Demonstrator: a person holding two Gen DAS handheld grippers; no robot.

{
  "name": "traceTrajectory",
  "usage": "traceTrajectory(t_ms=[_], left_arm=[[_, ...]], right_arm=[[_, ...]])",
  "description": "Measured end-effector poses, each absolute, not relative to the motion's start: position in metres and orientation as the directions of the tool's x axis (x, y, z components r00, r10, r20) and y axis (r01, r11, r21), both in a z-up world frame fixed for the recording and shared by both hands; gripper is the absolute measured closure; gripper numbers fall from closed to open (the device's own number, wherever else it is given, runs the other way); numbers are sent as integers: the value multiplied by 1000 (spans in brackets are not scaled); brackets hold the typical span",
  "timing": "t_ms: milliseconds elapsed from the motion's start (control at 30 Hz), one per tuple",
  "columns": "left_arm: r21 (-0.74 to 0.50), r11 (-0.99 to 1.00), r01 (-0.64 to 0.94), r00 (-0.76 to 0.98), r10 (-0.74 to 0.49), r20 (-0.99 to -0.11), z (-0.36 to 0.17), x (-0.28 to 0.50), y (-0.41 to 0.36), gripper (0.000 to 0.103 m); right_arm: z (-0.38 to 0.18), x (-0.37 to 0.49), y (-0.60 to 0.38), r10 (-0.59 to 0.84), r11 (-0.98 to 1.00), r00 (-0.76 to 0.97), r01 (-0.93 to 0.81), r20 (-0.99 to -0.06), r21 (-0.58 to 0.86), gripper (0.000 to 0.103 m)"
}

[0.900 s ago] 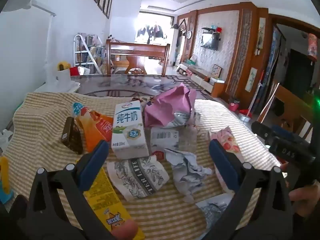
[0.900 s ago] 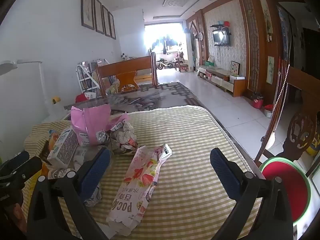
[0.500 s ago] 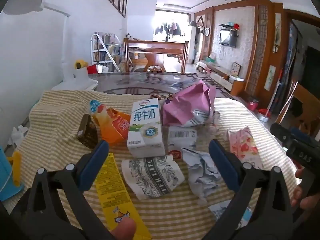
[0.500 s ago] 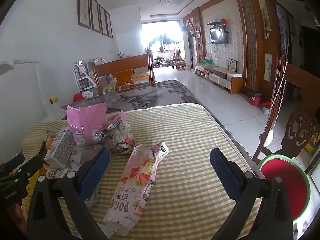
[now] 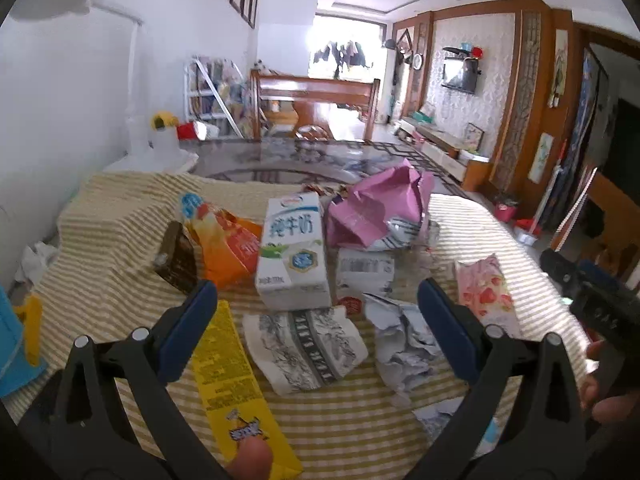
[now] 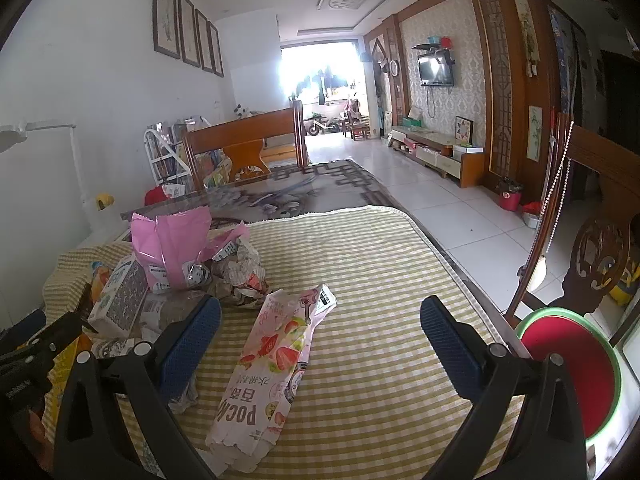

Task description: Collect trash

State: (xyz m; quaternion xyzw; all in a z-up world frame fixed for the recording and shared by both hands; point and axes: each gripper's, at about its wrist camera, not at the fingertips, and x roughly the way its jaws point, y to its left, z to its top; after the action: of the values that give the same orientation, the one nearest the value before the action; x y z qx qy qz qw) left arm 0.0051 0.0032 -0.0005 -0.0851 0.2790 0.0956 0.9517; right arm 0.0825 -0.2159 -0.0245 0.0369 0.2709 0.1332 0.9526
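Observation:
Trash lies scattered on a striped yellow tablecloth [image 5: 120, 216]. In the left wrist view my left gripper [image 5: 318, 308] hangs open above a white milk carton [image 5: 292, 252], a printed paper wrapper [image 5: 304, 348], crumpled white paper [image 5: 404, 344] and a yellow box [image 5: 228, 380]. An orange pouch [image 5: 228, 248], a brown carton [image 5: 176, 256] and crumpled pink foil [image 5: 376, 208] lie farther back. My right gripper [image 6: 320, 332] is open over a pink strawberry snack bag [image 6: 276, 360], not touching it. The same pink foil [image 6: 172, 248] and milk carton [image 6: 120, 300] sit at the left of the right wrist view.
A red bin with a green rim [image 6: 568, 364] stands on the floor beside the table's right edge, next to a carved wooden chair [image 6: 600, 256]. A blue and yellow object [image 5: 16, 332] sits at the left edge. A white lamp [image 5: 152, 136] stands at the back left.
The left wrist view has shifted: the trash pile and room now sit farther right and lower in frame. The right wrist view has tilted slightly, with the pink bag a little nearer. Both grippers stay open.

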Motion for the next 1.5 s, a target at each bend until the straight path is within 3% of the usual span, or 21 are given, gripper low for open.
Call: traceTrajectory(t_ms=[633, 967, 1500], left_arm=[[-138, 977, -160, 837, 60, -545, -8, 4, -2, 5], [-79, 988, -136, 846, 74, -528, -5, 2, -14, 5], [-96, 983, -156, 840, 81, -536, -7, 1, -11, 5]], right_arm=[[-23, 84, -218, 233, 972, 833, -200, -501, 121, 7], [-22, 83, -217, 234, 972, 833, -201, -501, 120, 7], [-25, 84, -218, 231, 973, 828, -194, -510, 125, 7]])
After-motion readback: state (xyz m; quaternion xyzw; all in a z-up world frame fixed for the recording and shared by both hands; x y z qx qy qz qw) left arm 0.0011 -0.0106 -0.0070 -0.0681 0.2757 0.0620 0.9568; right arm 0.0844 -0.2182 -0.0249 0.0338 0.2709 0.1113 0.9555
